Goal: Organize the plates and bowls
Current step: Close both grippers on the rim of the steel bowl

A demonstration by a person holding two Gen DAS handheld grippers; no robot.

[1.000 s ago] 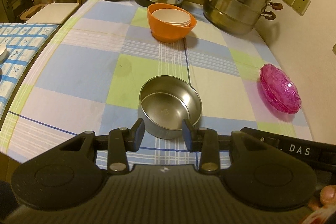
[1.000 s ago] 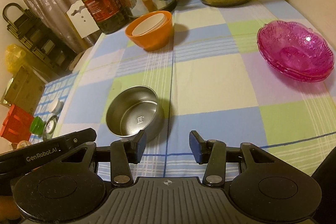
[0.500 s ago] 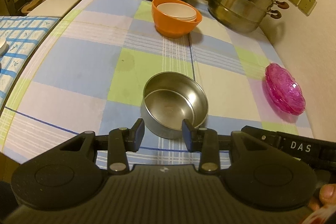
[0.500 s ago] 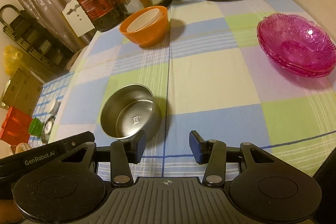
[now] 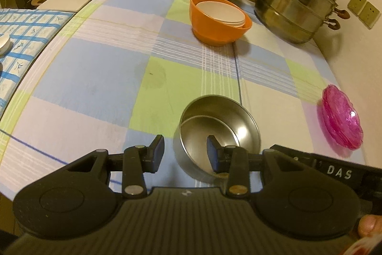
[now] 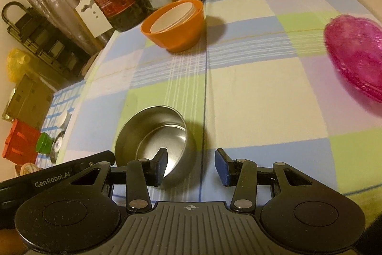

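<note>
Left wrist view
- Left gripper (image 5: 185, 151): jaws part open, nothing pressed between the pads; its right finger (image 5: 214, 152) shows over the inside of the steel bowl, its left finger outside the near-left wall.
- Steel bowl (image 5: 218, 122): on the table, near its front edge, just ahead and slightly right of the left gripper. Round, so no long axis; the rim is the only purchase.
- Key relation: the near-left wall lies between the two fingers; contact cannot be told.
- Material: thin brushed steel, straight wall, flat floor, glossy; likely slippery under the pads.

Right wrist view
- Right gripper (image 6: 190, 163): jaws part open, empty; its left finger overlaps the bowl's near-right wall, its right finger over bare cloth.
- Steel bowl, position: ahead-left of this gripper. Both grippers are about equally near, one at each side.
- Orange bowl (image 6: 175, 28): toward the far edge, smooth plastic, with white bowls (image 6: 173, 17) nested inside.
- Pink dishes (image 6: 355, 56): stacked at the right edge, translucent, patterned glass-like surface.
- Table (image 6: 250, 92): checked cloth, flat and matte.
</note>
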